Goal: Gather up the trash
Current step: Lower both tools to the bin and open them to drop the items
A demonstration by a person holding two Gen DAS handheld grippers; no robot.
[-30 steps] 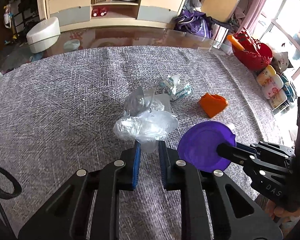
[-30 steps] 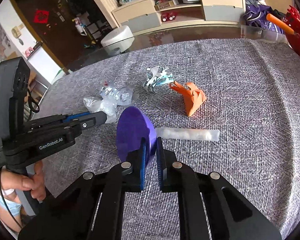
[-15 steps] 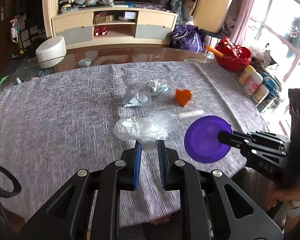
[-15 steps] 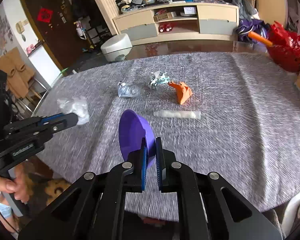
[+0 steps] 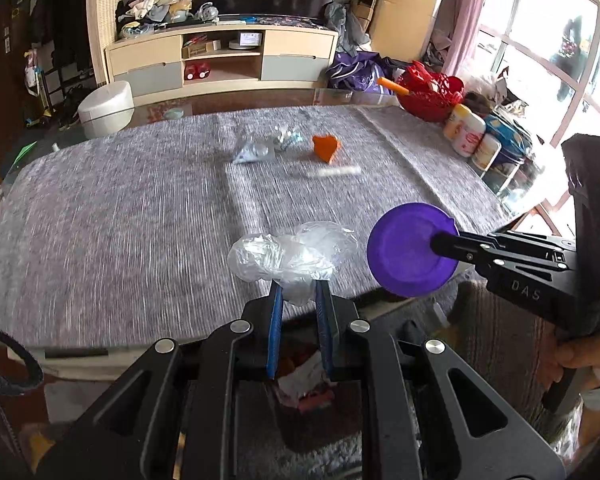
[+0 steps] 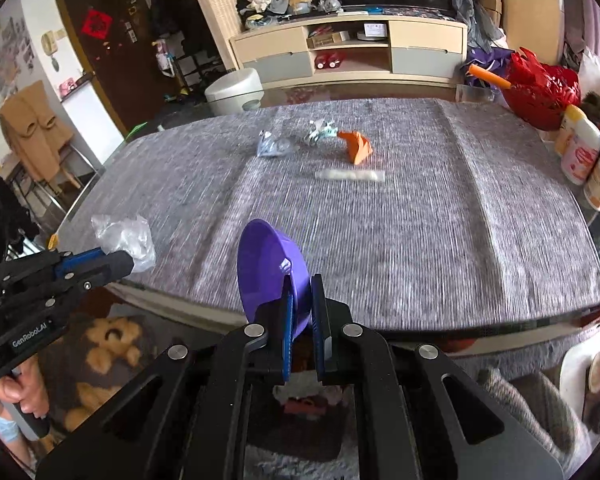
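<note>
Right, left wrist view first. My left gripper [image 5: 298, 294] is pinching a crumpled clear plastic bag [image 5: 290, 256], thin, glossy film bunched above the blue pads. It hangs past the near edge of the table [image 5: 100, 220], and straight below, between the fingers, I see a bin [image 5: 306, 390] on the floor with red and white scraps in it. So the drop target lies down and slightly toward me, not forward. My right gripper [image 5: 440, 242] comes in from the right, clamped on the rim of a purple plate [image 5: 406, 250], a round, smooth, shallow plastic disc, face turned to this camera. Both hands look about equally near the bin. Far across the grey woven cloth: an orange paper wad [image 5: 326, 148], a foil wrapper [image 5: 254, 152], a pale straw-like tube [image 5: 334, 171] lying left to right.

Right wrist view. Fingers are pressed tight on the plate [image 6: 272, 272], which stands on edge, concave side facing left. The bin [image 6: 306, 400] shows below the fingers here too, so I judge tipping or releasing downward is next. The left gripper [image 6: 130, 260] sits to the left with the bag [image 6: 122, 236] bunched at its tip. The remaining trash stays well apart, mid-table.
</note>
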